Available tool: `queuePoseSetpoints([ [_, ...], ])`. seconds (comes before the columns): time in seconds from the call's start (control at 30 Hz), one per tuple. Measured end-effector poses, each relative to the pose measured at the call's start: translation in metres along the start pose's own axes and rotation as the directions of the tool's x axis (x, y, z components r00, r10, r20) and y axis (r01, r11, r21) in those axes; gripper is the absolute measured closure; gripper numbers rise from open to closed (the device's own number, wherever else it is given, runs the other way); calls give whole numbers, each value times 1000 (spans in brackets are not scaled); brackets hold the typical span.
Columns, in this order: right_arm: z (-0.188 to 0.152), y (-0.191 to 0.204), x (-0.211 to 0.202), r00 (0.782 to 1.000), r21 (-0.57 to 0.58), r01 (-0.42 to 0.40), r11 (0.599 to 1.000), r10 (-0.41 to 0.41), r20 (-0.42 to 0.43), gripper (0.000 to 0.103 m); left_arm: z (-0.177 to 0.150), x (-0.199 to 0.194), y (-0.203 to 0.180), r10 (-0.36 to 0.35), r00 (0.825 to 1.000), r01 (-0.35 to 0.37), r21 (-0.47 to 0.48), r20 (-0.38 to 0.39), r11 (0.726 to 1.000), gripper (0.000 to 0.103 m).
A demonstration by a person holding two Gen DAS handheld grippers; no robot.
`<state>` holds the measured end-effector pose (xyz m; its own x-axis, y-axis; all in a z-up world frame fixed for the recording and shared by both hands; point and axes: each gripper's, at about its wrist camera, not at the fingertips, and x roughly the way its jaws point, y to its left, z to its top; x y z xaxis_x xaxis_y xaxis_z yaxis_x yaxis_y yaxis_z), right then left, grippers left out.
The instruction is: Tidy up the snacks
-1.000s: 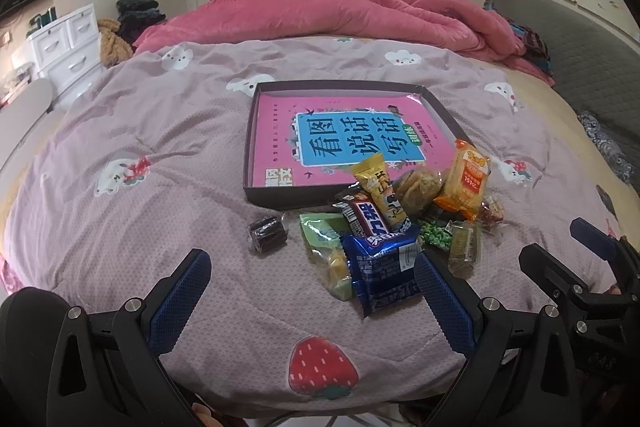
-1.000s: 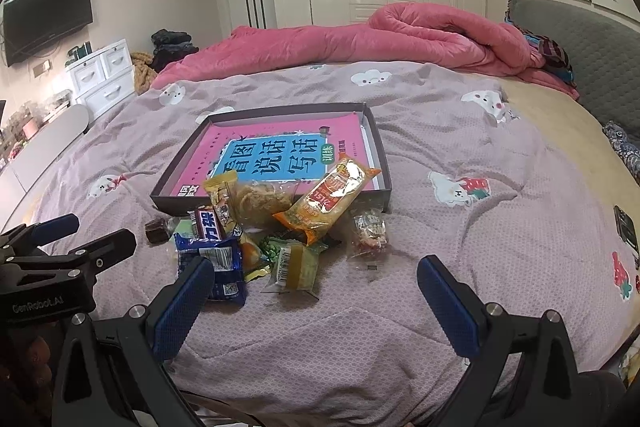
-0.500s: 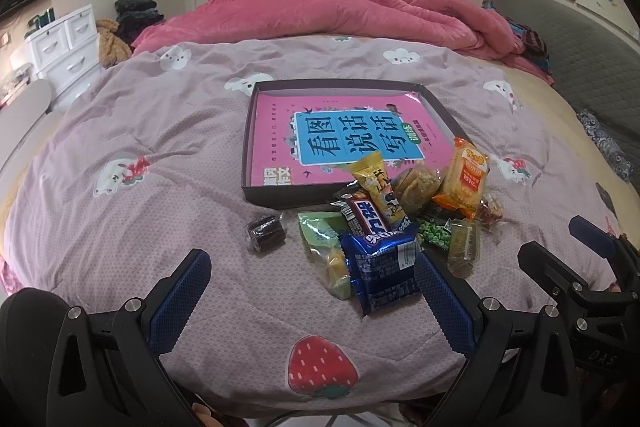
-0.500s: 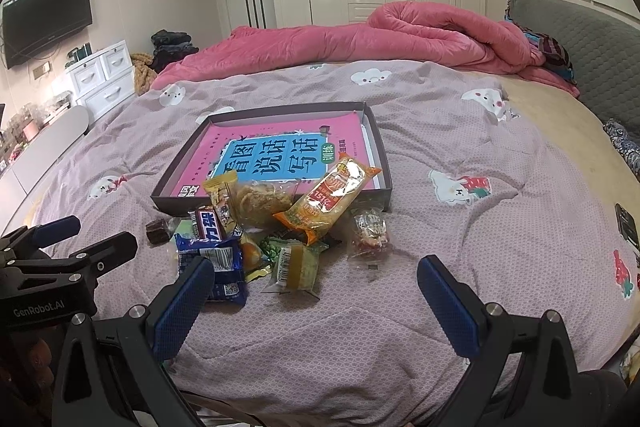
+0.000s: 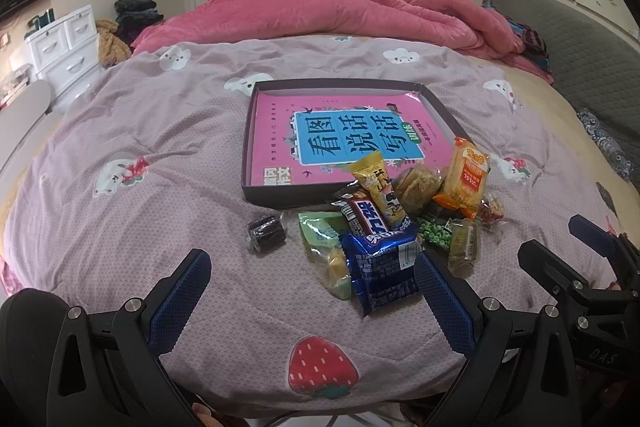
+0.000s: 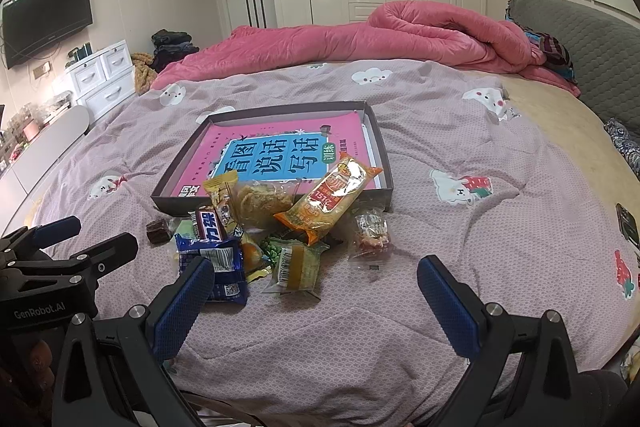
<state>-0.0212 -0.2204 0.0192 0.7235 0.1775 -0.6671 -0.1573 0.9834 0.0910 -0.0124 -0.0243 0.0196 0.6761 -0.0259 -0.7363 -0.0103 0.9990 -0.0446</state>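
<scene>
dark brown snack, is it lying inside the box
No, the dark brown snack lies on the bedspread, outside the box.

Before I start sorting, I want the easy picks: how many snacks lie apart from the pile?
2: a dark brownie left of the pile and a reddish packet at its right edge. Others overlap; some may be hidden.

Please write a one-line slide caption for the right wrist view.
Open right gripper above purple bedspread, facing wrapped snack pile before dark shallow box holding pink book.
</scene>
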Motion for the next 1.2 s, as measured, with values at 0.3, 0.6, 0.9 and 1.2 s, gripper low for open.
queuePoseSetpoints([
  [0.3,2,2,4,1000,16,-12,1000,12,-1,1,1,3,4,5,1000,-5,-8,-6,1000,2],
  [0.6,11,-8,17,999,69,-30,997,31,-14,1,4,14,13,18,1000,-19,-27,-23,999,2],
  [0.9,24,-20,34,999,116,-28,993,30,-18,1,10,33,31,50,997,-53,-59,-56,997,2],
  [1.2,35,-27,57,998,125,-41,991,48,-47,1,13,56,47,51,993,-62,-103,-104,993,2],
])
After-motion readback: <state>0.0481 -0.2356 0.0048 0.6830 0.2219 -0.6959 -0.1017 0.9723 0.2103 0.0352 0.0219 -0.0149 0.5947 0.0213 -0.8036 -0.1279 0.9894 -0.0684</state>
